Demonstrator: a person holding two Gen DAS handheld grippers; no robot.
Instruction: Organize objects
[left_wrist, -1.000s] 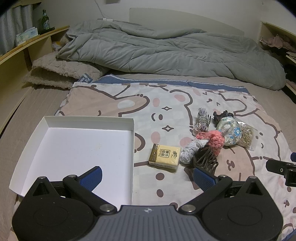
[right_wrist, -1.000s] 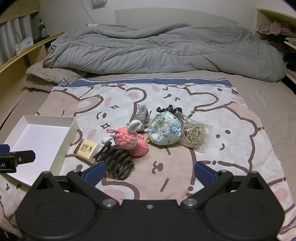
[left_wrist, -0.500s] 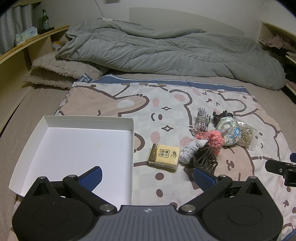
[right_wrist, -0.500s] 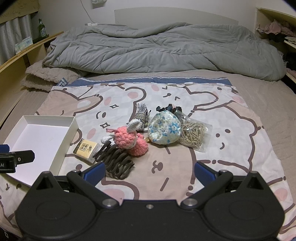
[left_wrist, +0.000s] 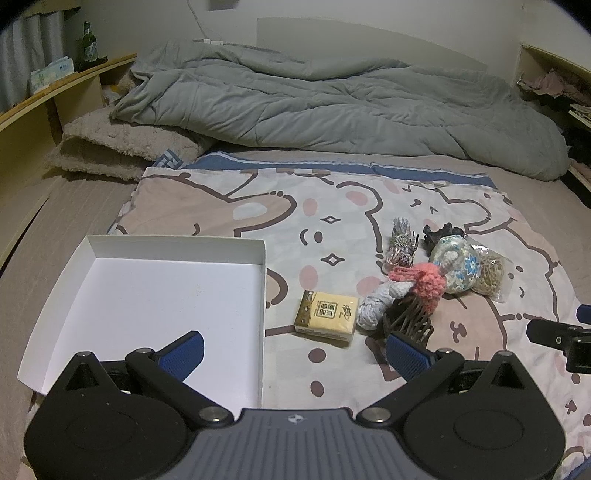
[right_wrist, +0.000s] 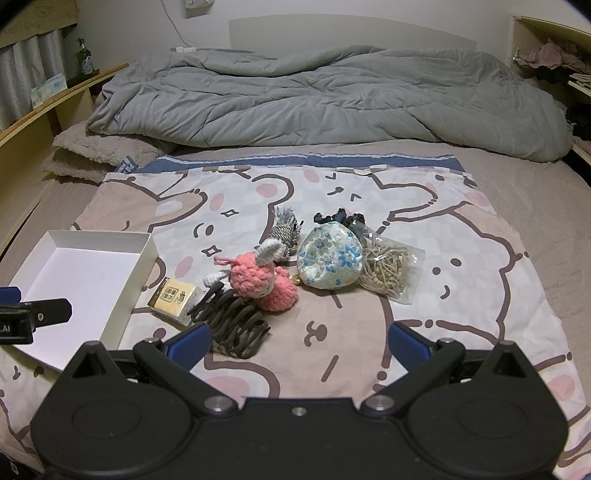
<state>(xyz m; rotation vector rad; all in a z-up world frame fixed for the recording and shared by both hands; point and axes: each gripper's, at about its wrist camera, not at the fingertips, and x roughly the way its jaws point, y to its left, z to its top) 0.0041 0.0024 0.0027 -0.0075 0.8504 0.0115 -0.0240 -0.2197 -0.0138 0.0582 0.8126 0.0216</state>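
Note:
An empty white box (left_wrist: 155, 295) (right_wrist: 77, 273) lies on the cartoon bedspread at the left. To its right lie a yellow tissue pack (left_wrist: 327, 314) (right_wrist: 173, 297), a dark hair claw (right_wrist: 232, 317) (left_wrist: 404, 319), a pink crochet toy (right_wrist: 258, 280) (left_wrist: 424, 282), a striped yarn tassel (right_wrist: 286, 227) (left_wrist: 400, 245), a floral pouch (right_wrist: 328, 260) (left_wrist: 458, 264), a bag of beige bands (right_wrist: 388, 267) (left_wrist: 489, 273) and a dark scrunchie (right_wrist: 338, 218). My left gripper (left_wrist: 293, 349) is open over the box's near right corner. My right gripper (right_wrist: 297, 341) is open just before the hair claw.
A grey duvet (right_wrist: 325, 99) is heaped across the far bed. Folded beige blankets (left_wrist: 110, 147) lie at the far left by a wooden shelf (left_wrist: 48, 99) with a bottle. The other gripper shows at each view's edge (left_wrist: 557, 334) (right_wrist: 29, 317).
The right gripper has crept slightly forward toward the pile. The left gripper has barely moved.

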